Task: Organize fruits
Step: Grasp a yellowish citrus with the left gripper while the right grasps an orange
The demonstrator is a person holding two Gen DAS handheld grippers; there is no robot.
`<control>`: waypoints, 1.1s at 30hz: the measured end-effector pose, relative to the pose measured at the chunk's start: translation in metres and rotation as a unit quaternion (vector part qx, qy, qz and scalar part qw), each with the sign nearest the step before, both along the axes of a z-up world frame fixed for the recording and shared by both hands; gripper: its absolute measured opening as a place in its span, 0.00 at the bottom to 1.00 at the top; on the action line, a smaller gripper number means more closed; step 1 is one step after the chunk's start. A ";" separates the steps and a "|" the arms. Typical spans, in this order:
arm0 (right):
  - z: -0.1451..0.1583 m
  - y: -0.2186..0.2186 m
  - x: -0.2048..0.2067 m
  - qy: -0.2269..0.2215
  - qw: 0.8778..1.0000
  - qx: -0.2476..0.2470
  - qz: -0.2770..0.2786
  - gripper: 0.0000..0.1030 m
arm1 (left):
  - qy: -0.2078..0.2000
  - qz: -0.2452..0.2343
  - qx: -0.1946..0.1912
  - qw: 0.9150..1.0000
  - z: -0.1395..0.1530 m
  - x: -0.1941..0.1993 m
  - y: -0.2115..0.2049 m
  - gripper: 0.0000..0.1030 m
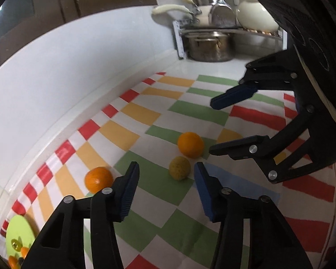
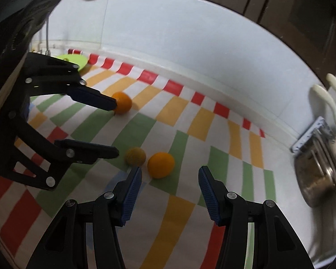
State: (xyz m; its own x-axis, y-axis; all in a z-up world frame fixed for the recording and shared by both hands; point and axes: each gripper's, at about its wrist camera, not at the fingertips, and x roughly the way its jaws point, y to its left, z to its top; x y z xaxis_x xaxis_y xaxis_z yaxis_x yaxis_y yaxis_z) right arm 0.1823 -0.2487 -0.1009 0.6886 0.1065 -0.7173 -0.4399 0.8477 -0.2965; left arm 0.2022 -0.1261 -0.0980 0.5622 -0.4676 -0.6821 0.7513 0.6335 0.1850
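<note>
Both jaws stand apart and hold nothing: the left gripper (image 1: 165,186) and the right gripper (image 2: 169,189) hover over the checked cloth (image 1: 159,201). From left to right on the cloth, the left wrist view counts 1 green plate (image 1: 19,228) with small fruit pieces on it, 1 small orange (image 1: 98,178), 1 yellow fruit (image 1: 179,168) and 1 large orange (image 1: 190,144), the last 2 just beside each other. Only that view shows the plate's contents and the 1 white teapot (image 1: 256,14) on the rack; the right wrist view shows the plate's far rim only.
</note>
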 end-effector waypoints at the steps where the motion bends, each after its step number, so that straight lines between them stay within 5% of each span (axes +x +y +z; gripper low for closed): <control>1: -0.003 0.000 0.002 0.003 1.000 -0.002 0.006 0.52 | 0.004 -0.006 0.002 1.000 -0.003 0.001 -0.001 0.43; 18: -0.022 0.000 0.027 0.029 0.998 -0.006 0.047 0.48 | 0.055 -0.040 0.011 0.998 -0.023 0.018 -0.014 0.25; 33: -0.026 0.007 0.041 0.050 0.997 0.041 0.038 0.38 | 0.054 0.101 -0.046 0.992 0.001 0.019 0.026 0.25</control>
